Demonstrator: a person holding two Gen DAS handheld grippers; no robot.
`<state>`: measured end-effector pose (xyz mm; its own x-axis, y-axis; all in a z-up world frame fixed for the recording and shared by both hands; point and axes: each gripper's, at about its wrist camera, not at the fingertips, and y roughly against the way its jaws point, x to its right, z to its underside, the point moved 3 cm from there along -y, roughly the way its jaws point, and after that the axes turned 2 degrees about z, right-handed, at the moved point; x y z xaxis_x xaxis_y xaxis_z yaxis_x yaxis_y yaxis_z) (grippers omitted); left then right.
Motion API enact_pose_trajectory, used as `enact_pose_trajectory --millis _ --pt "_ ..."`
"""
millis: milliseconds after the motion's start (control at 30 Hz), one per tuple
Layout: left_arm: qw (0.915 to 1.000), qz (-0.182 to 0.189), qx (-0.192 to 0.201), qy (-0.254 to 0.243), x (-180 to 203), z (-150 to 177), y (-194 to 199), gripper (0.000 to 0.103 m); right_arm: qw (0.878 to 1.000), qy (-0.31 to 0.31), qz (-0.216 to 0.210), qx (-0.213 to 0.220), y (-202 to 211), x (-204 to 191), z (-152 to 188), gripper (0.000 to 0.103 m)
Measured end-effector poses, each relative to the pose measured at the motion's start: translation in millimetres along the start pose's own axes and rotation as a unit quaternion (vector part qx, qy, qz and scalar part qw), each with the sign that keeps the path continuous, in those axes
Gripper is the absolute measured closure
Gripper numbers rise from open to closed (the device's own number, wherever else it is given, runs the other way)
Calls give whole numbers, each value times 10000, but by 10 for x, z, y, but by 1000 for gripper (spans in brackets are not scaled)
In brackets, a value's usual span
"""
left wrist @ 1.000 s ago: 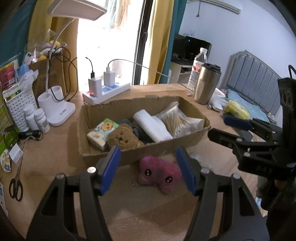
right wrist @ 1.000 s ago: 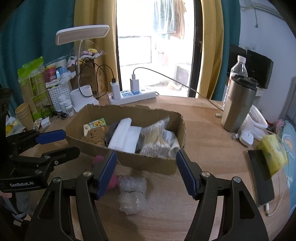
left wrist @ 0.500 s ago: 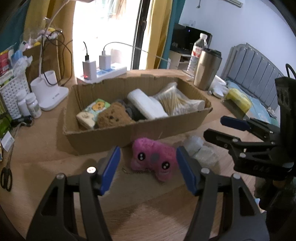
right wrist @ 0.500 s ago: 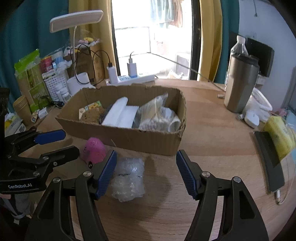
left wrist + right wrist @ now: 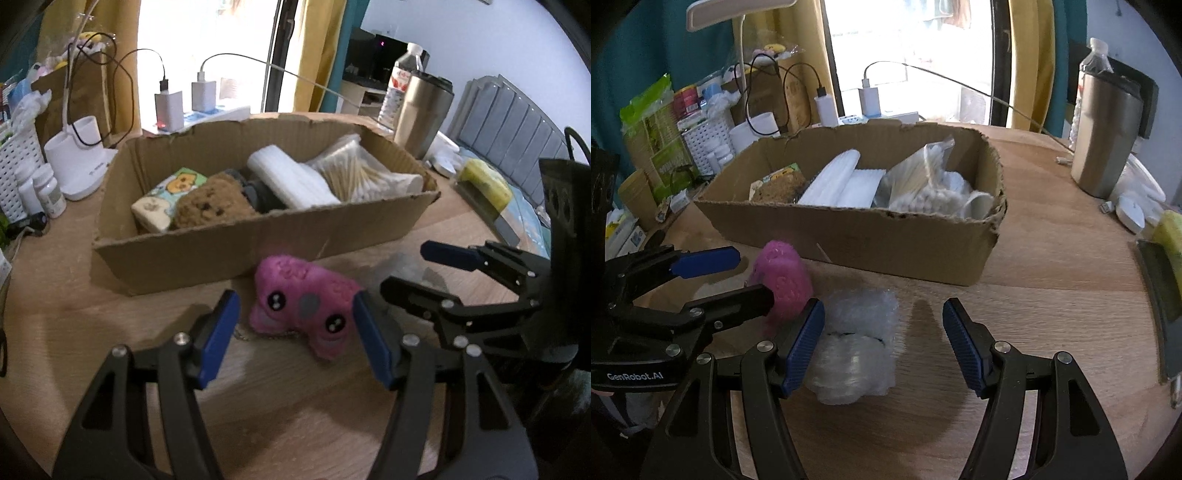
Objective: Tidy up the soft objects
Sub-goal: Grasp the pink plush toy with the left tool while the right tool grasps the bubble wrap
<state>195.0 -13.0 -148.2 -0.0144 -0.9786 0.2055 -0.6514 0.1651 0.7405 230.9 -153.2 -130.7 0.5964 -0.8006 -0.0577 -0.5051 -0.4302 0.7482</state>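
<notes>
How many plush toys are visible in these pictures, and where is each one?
2. A pink plush toy lies on the table in front of the cardboard box. A brown plush bear lies inside the box, near its left end. Others may be hidden under the box contents.

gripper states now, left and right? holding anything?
Left gripper: open, empty, pink plush lies between its fingers.
Right gripper: open, empty, over the bubble wrap.

— The plush toy (image 5: 301, 295) is pink with black-and-white eyes; the cardboard box (image 5: 229, 251) is plain brown.

— The bubble wrap (image 5: 857, 343) is clear-white, the table (image 5: 1052, 295) light wood-grained, the curtains (image 5: 317, 48) mustard yellow.
</notes>
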Motion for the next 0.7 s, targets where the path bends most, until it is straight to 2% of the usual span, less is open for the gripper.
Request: enact_pose_trajectory --millis 100,233,367,467,700 --pt "10000 18 -37 -14 27 -15 -39 37 10000 -4 5 3 -11 31 11 35" --pt "9999 80 -51 -57 64 -39 -72 36 10000 -28 -32 2 -16 93 19 42" --pt "9998 141 -94 -83 111 -58 -120 30 10000 -44 -57 2 -18 141 33 47" --pt "9998 75 -165 -102 129 -68 -172 30 10000 -46 -35 -25 -26 165 45 53" --pt "9993 -58 -339 -136 132 -66 -299 30 9999 -137 -4 -88 -31 256 92 59"
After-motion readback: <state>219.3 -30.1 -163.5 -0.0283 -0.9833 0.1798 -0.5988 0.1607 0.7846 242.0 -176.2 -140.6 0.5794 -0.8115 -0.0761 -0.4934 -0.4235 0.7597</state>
